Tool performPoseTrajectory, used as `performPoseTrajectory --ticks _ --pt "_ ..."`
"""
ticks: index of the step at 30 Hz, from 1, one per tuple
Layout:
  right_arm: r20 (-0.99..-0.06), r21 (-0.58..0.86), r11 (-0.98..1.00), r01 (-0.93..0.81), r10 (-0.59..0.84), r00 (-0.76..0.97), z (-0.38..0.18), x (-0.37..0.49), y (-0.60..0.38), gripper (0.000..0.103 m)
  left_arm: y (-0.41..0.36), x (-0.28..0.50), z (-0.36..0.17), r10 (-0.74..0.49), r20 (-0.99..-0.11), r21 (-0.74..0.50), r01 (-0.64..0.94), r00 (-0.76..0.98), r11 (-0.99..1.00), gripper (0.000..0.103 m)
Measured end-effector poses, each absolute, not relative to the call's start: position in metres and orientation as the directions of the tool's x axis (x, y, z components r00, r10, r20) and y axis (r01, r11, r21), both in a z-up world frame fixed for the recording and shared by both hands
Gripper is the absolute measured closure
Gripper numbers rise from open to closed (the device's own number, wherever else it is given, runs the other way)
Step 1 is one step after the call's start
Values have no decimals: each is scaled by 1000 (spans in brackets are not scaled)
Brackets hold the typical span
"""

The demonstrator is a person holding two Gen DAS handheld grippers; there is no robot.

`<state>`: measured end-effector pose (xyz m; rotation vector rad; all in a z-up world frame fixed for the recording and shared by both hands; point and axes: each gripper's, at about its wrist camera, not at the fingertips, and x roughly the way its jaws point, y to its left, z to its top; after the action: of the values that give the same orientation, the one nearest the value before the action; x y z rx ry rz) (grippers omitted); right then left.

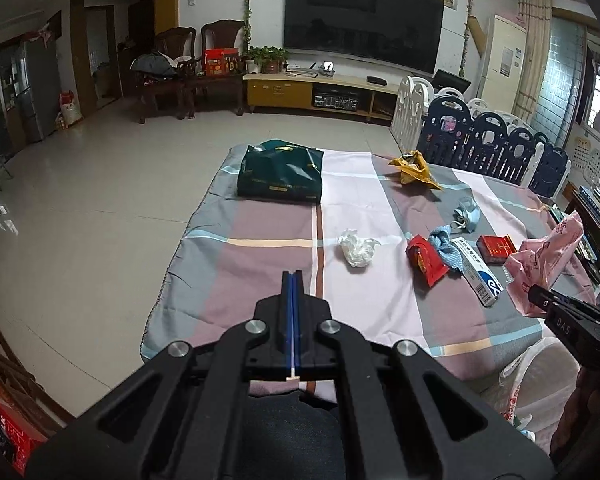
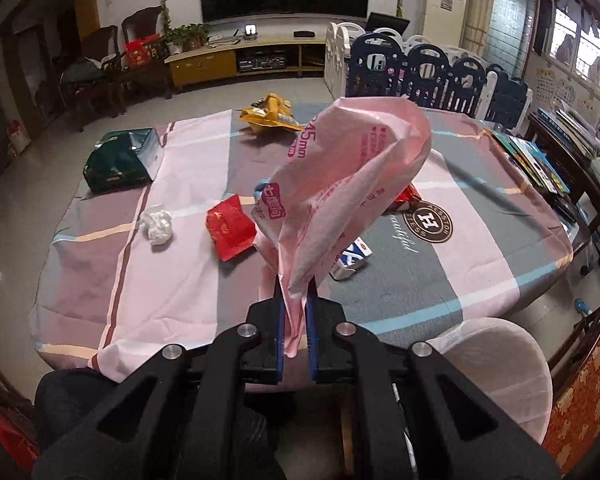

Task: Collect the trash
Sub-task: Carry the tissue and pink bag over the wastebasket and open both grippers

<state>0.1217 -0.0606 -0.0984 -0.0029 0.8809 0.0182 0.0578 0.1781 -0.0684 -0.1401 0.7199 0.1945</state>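
Right tool (image 2: 295, 300) clamped on a crumpled pink plastic bag (image 2: 340, 184)

The bag rises up and ahead from between its fingers, above the striped-cloth counter (image 2: 172, 280). The left tool (image 1: 294, 280) has its fingers pressed together, empty; a crumpled white tissue (image 1: 357, 248) lies just ahead to its right.

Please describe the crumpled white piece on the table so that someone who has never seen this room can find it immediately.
Find the table with the striped cloth in pink, mauve and grey. On the wide pale pink stripe, nearer the dark green bag than the other litter, lies the crumpled white tissue. It is the only plain white, unprinted piece, lying apart to the left of the red wrapper.
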Motion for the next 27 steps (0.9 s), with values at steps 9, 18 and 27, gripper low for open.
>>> performPoseTrajectory --ticks 9,18,27 --pt "-765 11 999 -41 35 643 -91 120 -57 93 193 58 -73 102 -682 -120 -248 725 961 102" --pt "-729 44 999 3 30 684 -72 98 -115 93 173 64 -68 -133 -679 -278 -84 722 957 102" --pt "-691 92 995 49 28 722 -52 44 -200 93 86 68 -44 -469 -611 -444 215 638 870 102"
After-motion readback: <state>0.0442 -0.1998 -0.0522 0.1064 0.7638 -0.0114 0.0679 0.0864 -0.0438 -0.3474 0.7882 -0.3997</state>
